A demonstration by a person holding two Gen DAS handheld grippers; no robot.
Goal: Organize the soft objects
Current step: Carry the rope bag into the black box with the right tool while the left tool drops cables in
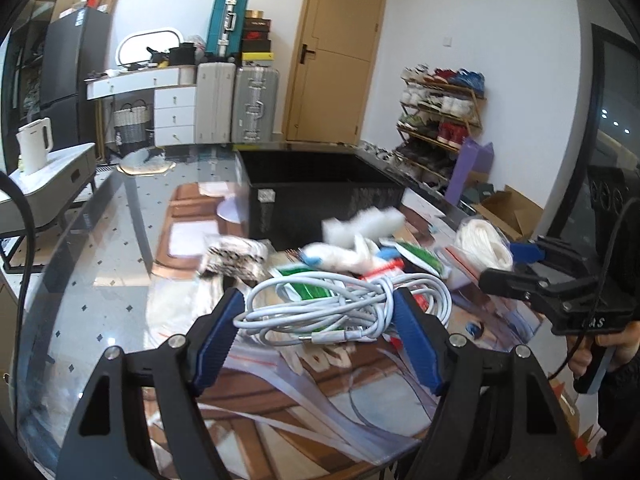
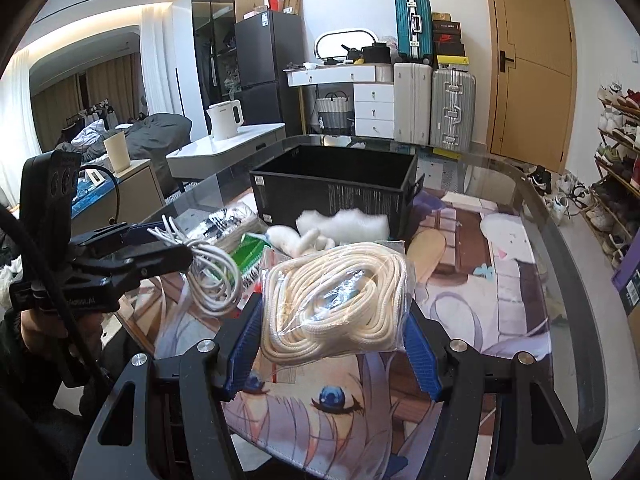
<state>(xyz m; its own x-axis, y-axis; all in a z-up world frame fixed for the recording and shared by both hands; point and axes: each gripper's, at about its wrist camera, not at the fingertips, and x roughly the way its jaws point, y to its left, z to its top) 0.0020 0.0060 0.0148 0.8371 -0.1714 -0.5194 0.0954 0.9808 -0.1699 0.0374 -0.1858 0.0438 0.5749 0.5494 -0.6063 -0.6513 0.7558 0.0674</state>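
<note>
Left gripper (image 1: 318, 316) has its blue ribbed pads clamped on a loose coil of white cable (image 1: 320, 306), lifted a bit off the pile. Right gripper (image 2: 332, 330) is squeezed on a clear plastic bag of cream rope (image 2: 334, 300), thick braided stuff wound in a fat oval, held just above the table. Both grippers are black plastic frames with silver screws.

Under them is a round glass table (image 2: 560, 216) with a printed anime mat (image 2: 480, 280) showing through. The rest of the pile sits mid-table: white fluffy pieces (image 2: 344, 222), green packets (image 1: 308, 280), a zebra-patterned pouch (image 1: 236, 256). Right behind it is an open black box (image 2: 336, 184), squarish with matte walls.

Room's pretty cluttered: silver and teal suitcases (image 2: 452, 108), a white dresser (image 2: 360, 92), a tan door (image 2: 532, 68), a shoe rack (image 1: 440, 116), a white kettle (image 2: 226, 118).
</note>
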